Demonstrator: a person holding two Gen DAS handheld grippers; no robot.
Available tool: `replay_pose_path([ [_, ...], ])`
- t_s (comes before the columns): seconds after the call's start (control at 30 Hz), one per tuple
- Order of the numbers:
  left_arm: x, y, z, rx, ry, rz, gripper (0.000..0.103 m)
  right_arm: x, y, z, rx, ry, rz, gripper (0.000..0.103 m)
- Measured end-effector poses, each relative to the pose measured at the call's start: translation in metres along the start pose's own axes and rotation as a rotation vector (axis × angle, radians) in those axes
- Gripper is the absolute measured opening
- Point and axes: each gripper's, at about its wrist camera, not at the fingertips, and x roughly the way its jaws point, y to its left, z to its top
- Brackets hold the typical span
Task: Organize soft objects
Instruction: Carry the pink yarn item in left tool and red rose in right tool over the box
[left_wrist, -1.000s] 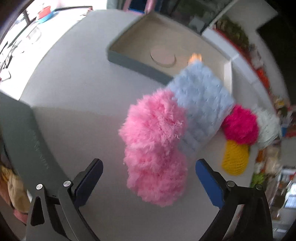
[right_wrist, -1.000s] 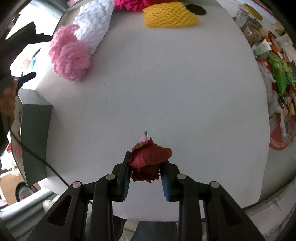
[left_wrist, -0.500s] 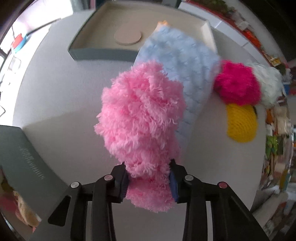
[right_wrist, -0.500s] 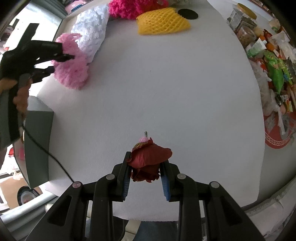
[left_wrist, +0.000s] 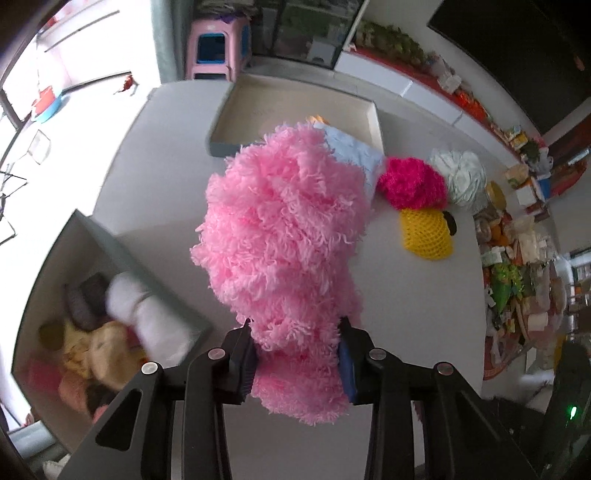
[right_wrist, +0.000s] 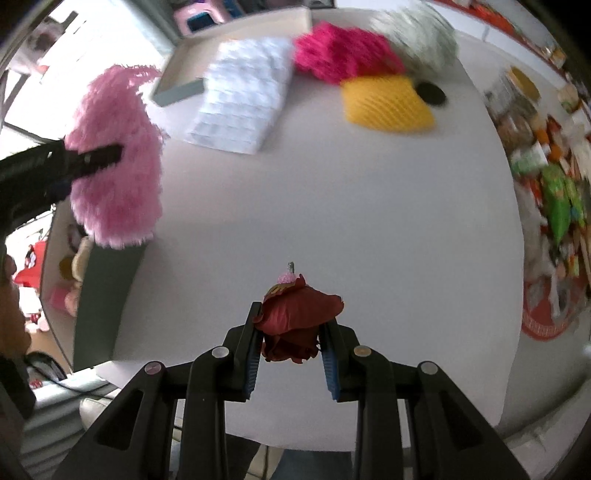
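Clamping pink fluff (left_wrist: 284, 236), left gripper (left_wrist: 297, 360) holds it lifted above table (left_wrist: 155, 155), by box (left_wrist: 129, 254) at left edge. Blue cloth (left_wrist: 354, 151), magenta ball (left_wrist: 410, 182), yellow net (left_wrist: 424, 232) lie toward far edge.

Right view: right gripper (right_wrist: 291, 350) pinches red flower (right_wrist: 297, 321) over near edge; pink fluff (right_wrist: 118, 158) hangs above box (right_wrist: 107, 291) rim.

Right gripper (right_wrist: 291, 345) clamped on dark red fabric rose (right_wrist: 298, 326), held above white table (right_wrist: 332, 206). At left, left gripper (right_wrist: 92, 157) gripped fluffy pink item (right_wrist: 118, 155) over edge of grey box (right_wrist: 99, 291) containing soft toys. Far side of table: white knitted cloth (right_wrist: 243, 107), magenta pom (right_wrist: 343, 51), yellow mesh item (right_wrist: 386, 103), black disc (right_wrist: 430, 93), shallow tray (right_wrist: 236, 40). Far items blurred.
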Motion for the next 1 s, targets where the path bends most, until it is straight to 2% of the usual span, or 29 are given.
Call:
replay_pose_path([
  [0.17,-0.031,0.037,-0.006,-0.05,-0.045,0.047,0.038,-0.013,0.048,0.013,-0.095,-0.036,0.012,0.031],
  [0.5,-0.076,0.137,-0.042,-0.251,-0.124,0.126,0.038,-0.015,0.161,0.028,-0.31,-0.057,0.051,0.031],
  [0.73,-0.088,0.192,-0.073,-0.37,-0.137,0.175,0.038,-0.009,0.232,0.031,-0.447,-0.046,0.081,0.031],
  [1.0,-0.084,0.223,-0.103,-0.453,-0.116,0.216,0.038,0.009,0.288,0.026,-0.563,-0.006,0.086,0.031],
])
